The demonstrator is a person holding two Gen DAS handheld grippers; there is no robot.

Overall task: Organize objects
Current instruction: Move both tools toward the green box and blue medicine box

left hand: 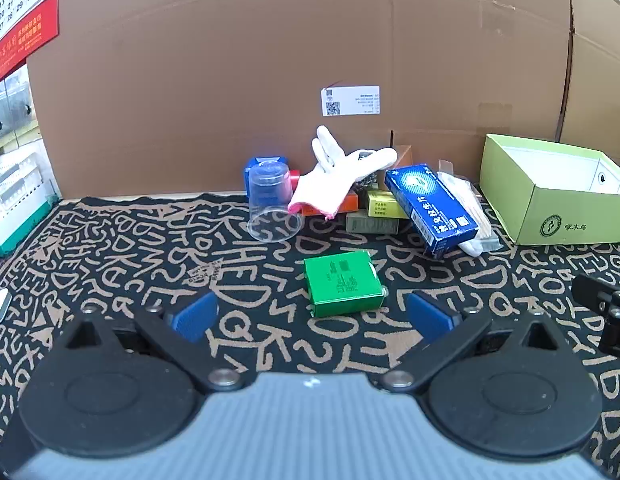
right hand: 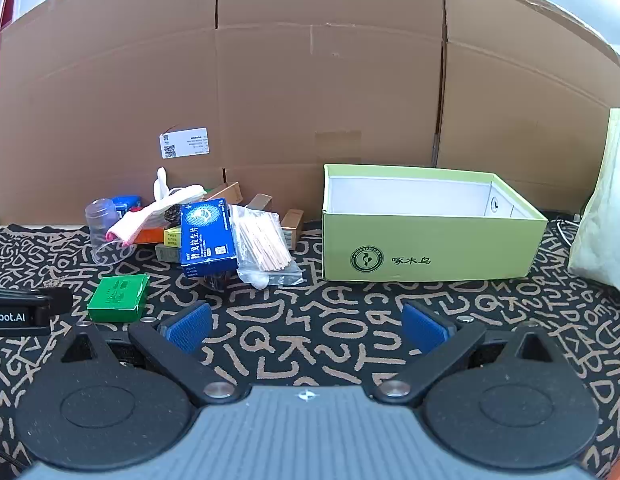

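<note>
A small green box (left hand: 342,288) lies on the patterned cloth just ahead of my open left gripper (left hand: 312,316), nothing between its blue pads. Behind it is a pile: an upturned clear plastic cup (left hand: 272,208), a white glove (left hand: 338,176), a blue box (left hand: 432,208), smaller cartons and a bag of wooden sticks (right hand: 262,246). A lime-green open cardboard box (right hand: 426,240) stands to the right, empty as far as I see. My right gripper (right hand: 306,330) is open over bare cloth in front of that box. The green box (right hand: 118,298) also shows at the right wrist view's left.
A tall brown cardboard wall (left hand: 270,60) closes off the back. A red calendar (left hand: 18,20) hangs at far left. A cream cloth bag (right hand: 606,208) stands right of the lime-green box. The left gripper's body (right hand: 26,316) juts in at the left edge.
</note>
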